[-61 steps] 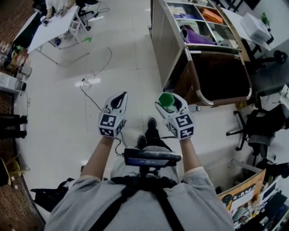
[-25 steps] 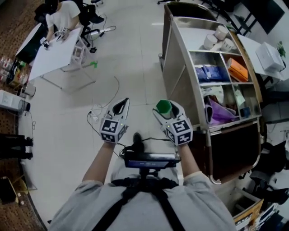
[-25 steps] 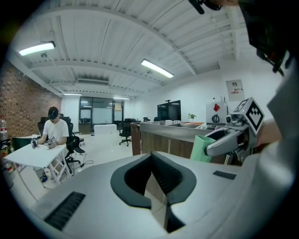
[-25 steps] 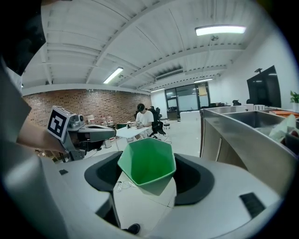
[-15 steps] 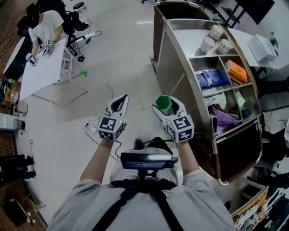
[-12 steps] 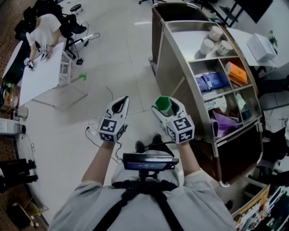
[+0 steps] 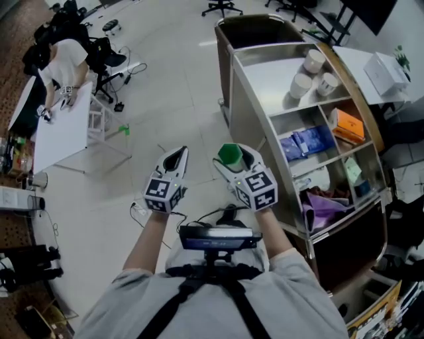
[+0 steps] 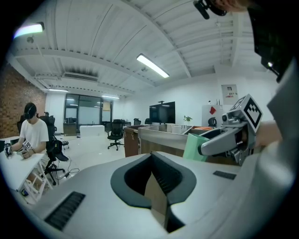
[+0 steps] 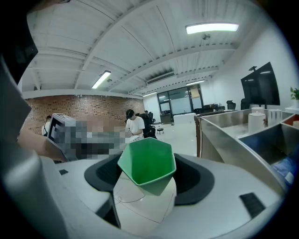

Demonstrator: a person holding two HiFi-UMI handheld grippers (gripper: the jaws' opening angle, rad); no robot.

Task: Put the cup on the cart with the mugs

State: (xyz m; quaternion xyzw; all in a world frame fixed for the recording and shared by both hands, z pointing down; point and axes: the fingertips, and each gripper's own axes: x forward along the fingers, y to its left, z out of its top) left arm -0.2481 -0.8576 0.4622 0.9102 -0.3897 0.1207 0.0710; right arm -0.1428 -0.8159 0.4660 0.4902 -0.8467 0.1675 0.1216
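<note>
A green hexagonal cup [image 7: 228, 153] sits between the jaws of my right gripper [image 7: 233, 161], which is shut on it; its open mouth [image 9: 147, 163] faces the right gripper view. My left gripper [image 7: 175, 156] hangs beside it on the left, shut with nothing in it [image 8: 152, 163]. The steel cart [image 7: 265, 73] stands ahead and to the right. Three white mugs [image 7: 301, 85] stand at the far right of its top shelf. One mug [image 9: 256, 122] shows in the right gripper view. Both grippers are over the floor, short of the cart.
The cart's lower compartments hold blue packets [image 7: 306, 141], an orange box [image 7: 346, 124] and purple cloth [image 7: 321, 200]. A person [image 7: 63, 59] sits at a white table [image 7: 56, 132] at far left. Cables [image 7: 140, 213] lie on the floor. Office chairs [image 7: 222, 6] stand beyond.
The view has shifted along the cart, so its top shelf with the mugs has come into view and then lower in the picture. Both grippers hold their pose; the cup stays gripped.
</note>
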